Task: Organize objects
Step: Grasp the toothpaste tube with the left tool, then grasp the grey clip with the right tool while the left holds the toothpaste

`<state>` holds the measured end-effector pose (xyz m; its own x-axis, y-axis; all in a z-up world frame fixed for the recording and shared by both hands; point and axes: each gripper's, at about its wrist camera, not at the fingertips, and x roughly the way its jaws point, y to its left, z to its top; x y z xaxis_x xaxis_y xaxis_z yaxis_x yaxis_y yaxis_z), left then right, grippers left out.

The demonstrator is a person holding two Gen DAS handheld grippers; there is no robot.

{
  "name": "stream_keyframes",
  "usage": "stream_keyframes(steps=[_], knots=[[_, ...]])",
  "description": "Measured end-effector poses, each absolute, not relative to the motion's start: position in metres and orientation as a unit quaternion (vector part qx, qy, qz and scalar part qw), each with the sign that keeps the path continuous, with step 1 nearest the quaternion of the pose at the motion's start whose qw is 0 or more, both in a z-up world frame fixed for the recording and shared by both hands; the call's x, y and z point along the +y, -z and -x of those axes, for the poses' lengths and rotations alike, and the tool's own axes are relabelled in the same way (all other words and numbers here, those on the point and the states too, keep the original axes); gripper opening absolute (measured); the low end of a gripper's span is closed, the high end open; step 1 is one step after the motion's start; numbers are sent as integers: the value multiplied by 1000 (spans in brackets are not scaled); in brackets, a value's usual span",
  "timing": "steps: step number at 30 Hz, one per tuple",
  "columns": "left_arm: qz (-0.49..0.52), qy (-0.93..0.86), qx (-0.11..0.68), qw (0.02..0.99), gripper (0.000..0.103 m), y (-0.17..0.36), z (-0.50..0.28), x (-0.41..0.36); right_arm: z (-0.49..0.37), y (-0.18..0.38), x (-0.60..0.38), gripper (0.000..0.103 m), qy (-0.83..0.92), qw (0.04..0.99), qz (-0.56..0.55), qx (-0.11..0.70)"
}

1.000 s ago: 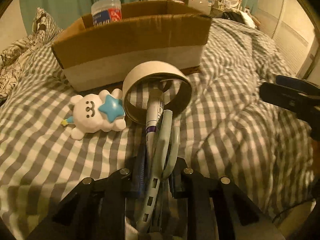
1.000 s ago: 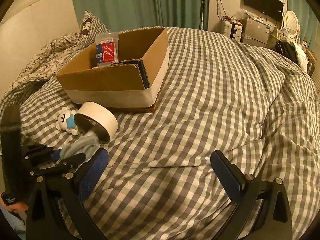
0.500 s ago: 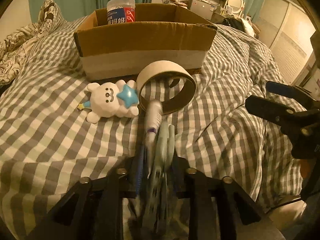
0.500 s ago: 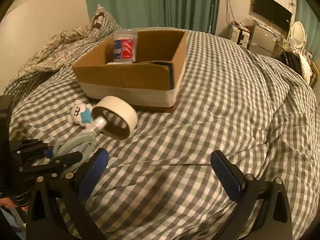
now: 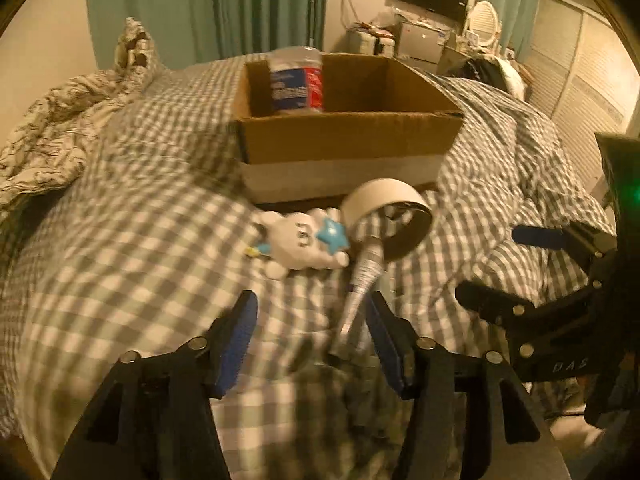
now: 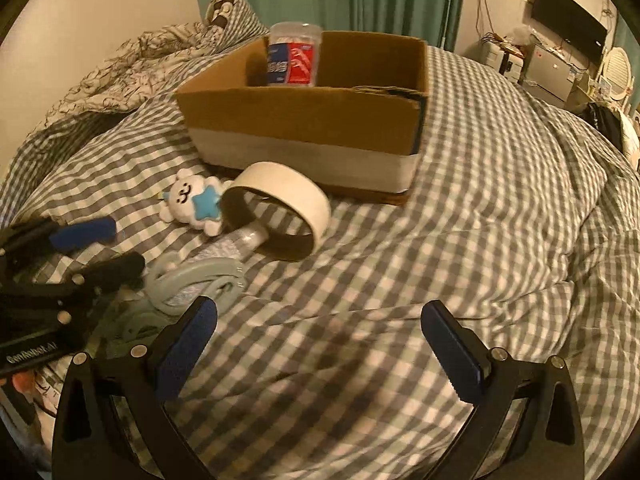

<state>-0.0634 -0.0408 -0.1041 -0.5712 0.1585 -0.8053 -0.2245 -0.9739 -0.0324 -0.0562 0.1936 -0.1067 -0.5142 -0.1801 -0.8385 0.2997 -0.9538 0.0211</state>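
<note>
A cardboard box (image 5: 348, 140) (image 6: 304, 120) sits on the checked bed and holds a clear jar with a red and blue label (image 5: 296, 80) (image 6: 294, 56). In front of it lie a white tape roll (image 5: 386, 210) (image 6: 280, 204), a white plush toy with a blue star (image 5: 304, 240) (image 6: 192, 204), a grey tube (image 5: 362, 276) (image 6: 224, 248) and pale green scissors (image 6: 192, 284). My left gripper (image 5: 310, 336) (image 6: 100, 248) is open, with the tube between its fingers and not pinched. My right gripper (image 6: 320, 344) is open and empty above the bedspread.
A crumpled patterned blanket and pillow (image 5: 60, 128) (image 6: 132, 72) lie at the left. Green curtains (image 5: 240, 4), a TV (image 6: 568, 28) and cluttered furniture stand behind the bed. The bed drops away at the right in the left wrist view (image 5: 580, 184).
My left gripper has opened and let go of the tube and scissors, which now lie on the bed. It has pulled back and up. The right gripper has shifted its view slightly.
</note>
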Motion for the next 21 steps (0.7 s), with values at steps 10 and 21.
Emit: stream_keyframes(steps=[10, 21], knots=[[443, -890, 92, 60, 60, 109, 64, -51, 65, 137, 152, 102, 829, 191, -525, 12], [442, -892, 59, 75, 63, 105, 70, -65, 83, 165, 149, 102, 799, 220, -558, -42]])
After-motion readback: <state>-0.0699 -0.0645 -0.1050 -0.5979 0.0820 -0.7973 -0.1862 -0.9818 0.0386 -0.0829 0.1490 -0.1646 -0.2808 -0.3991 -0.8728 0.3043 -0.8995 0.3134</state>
